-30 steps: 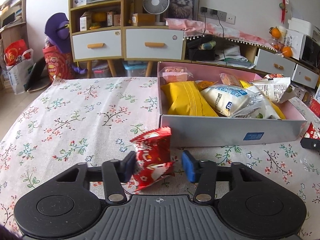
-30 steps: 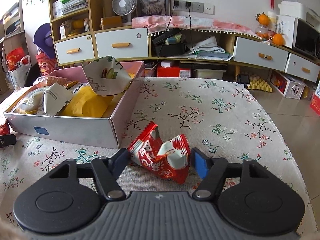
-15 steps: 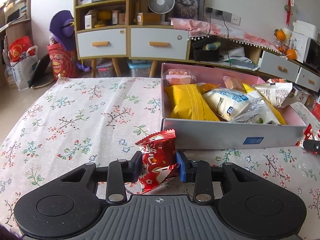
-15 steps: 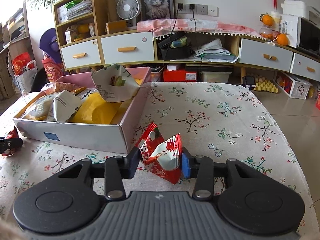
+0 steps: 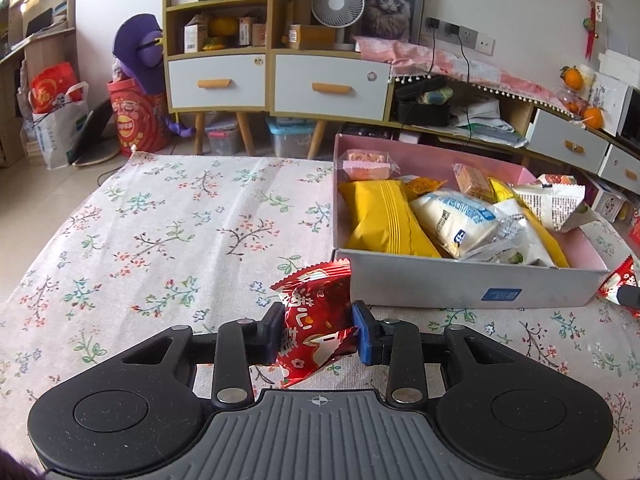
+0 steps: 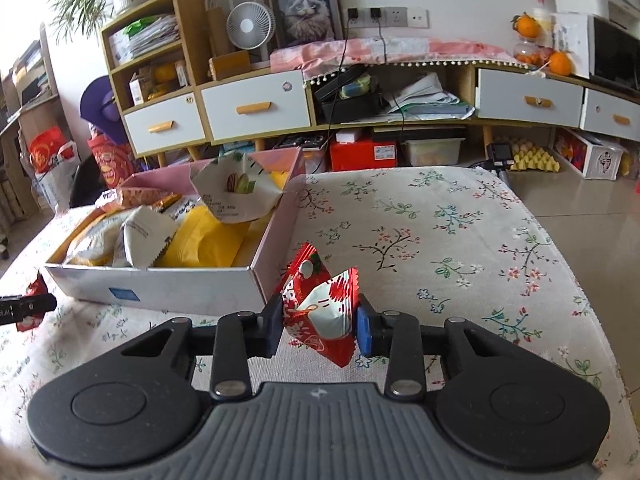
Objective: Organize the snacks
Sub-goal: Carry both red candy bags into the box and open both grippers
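My left gripper (image 5: 318, 336) is shut on a red snack packet (image 5: 314, 322), held just above the flowered tablecloth, left of the box's near left corner. My right gripper (image 6: 318, 330) is shut on another red and white snack packet (image 6: 324, 306), held by the box's near right corner. The box (image 5: 472, 286), grey outside and pink inside, holds several snack bags, yellow and white ones among them. It also shows in the right wrist view (image 6: 180, 286). Each gripper's tip and packet show at the edge of the other's view.
The flowered tablecloth (image 5: 168, 232) covers the table on both sides of the box. Behind the table stand wooden cabinets with white drawers (image 5: 276, 80), a fan, a cat picture and floor clutter. The table's right edge (image 6: 560, 248) drops to a tiled floor.
Both grippers have closed on their red packets and lifted them a little off the cloth. The views have risen slightly.
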{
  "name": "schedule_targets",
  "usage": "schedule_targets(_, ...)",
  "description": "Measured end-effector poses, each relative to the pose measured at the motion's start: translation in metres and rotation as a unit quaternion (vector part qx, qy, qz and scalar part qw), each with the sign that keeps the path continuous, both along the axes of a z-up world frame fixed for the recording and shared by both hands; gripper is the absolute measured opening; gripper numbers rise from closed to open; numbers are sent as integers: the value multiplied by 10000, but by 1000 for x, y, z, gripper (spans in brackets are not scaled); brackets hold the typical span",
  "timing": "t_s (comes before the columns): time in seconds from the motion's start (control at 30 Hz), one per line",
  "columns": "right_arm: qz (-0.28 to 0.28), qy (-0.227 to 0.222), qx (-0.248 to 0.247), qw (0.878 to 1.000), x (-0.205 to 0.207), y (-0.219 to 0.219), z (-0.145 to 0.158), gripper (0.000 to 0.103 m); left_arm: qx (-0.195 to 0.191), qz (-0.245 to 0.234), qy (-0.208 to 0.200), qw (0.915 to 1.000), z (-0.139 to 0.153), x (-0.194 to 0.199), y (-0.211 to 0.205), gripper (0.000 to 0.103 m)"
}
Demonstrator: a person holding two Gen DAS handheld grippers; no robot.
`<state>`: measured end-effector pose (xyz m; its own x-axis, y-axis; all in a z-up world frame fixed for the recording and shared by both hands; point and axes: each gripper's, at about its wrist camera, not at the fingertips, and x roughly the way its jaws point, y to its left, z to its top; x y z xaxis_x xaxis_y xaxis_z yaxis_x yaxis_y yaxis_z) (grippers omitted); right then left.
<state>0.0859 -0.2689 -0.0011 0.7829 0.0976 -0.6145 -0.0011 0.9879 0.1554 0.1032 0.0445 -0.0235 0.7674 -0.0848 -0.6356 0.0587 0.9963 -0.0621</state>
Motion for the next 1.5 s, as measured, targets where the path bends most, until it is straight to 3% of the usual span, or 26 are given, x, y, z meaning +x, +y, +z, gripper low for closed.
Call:
schedule_targets(0.43, -139, -243, 238, 9993, -1, 4, 24, 33, -626, 107, -184, 9978, 35, -6, 2, 33)
schedule_targets(0.9, -210, -148, 648, 9976, 27, 39, 28, 33, -1103, -186, -124, 9936, 48, 11, -40, 33)
schedule_targets(1.23, -250, -5, 529, 9983, 43, 54, 19, 33, -666, -966, -84, 9931, 52, 62, -74, 33)
schedule_targets(1.5, -270, -8, 523, 9983, 56, 53, 16, 33, -486, -1192, 83, 9916, 38, 92, -87, 33)
